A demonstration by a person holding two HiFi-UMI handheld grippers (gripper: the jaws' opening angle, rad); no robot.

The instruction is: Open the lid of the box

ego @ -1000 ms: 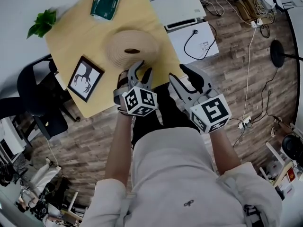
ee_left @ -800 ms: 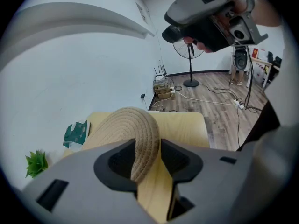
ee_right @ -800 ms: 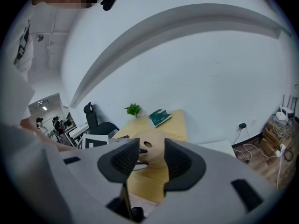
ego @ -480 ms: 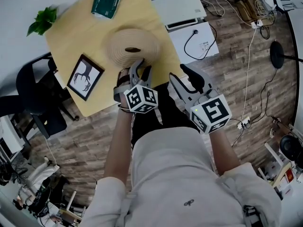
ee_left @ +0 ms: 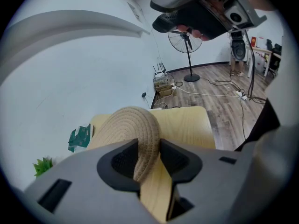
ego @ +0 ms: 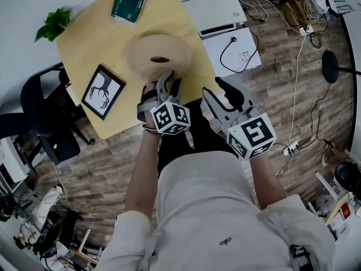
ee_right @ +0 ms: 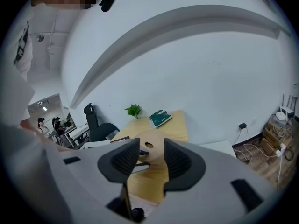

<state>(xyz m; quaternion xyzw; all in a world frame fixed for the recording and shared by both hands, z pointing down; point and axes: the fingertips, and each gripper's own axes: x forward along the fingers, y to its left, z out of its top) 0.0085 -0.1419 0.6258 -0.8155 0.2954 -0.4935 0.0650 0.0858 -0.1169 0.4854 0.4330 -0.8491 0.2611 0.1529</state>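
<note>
Right, biggest first: the table point(ego: 84, 44) is a square slab of pale, smooth yellow wood, corner towards me. On its near half sits the woven lid point(ego: 158, 55), a round, shallow dome of coiled straw-coloured cord, ridged ring on ring, with a dark oval slot at the top. I can't tell the box under it apart from the lid. Left of it lies a picture point(ego: 102, 93), flat and rectangular, with a thin black frame and a dark branching drawing on white. At the far end, a green packet point(ego: 128, 3), crinkled and glossy, and off the left corner a little leafy plant point(ego: 52, 26).

My left gripper point(ee_left: 147, 148), grey plastic with black ribbed pads, has its jaws wide and has just been closing them. The lid's near rim stands between the pads, and both appear to touch it. My right gripper point(ee_right: 151, 146) hangs just off the table's near edge, jaws apart, nothing between them.

Count: one table, one lid, one picture, one packet, one plant, two grippers.
</note>
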